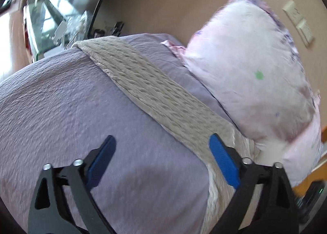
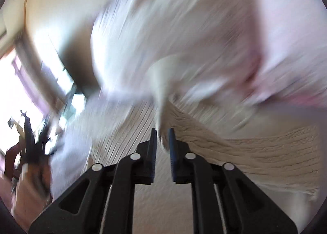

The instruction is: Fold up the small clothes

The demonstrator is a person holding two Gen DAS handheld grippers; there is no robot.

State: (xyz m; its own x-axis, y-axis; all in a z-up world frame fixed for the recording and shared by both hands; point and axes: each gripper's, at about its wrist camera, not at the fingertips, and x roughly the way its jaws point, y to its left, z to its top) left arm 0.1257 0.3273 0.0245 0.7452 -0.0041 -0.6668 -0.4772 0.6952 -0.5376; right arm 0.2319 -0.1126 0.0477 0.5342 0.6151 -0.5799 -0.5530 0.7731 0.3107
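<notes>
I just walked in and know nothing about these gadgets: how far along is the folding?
Early, I'd say. Done: the beige waffle-textured cloth lies as a long strip across the lilac bedspread beside the pale pink pillow; whether that is already a fold I cannot tell. In hand: the right gripper pinches the cloth's edge; the view is blurred. The left gripper is open, empty. Left: the remaining folds.
</notes>
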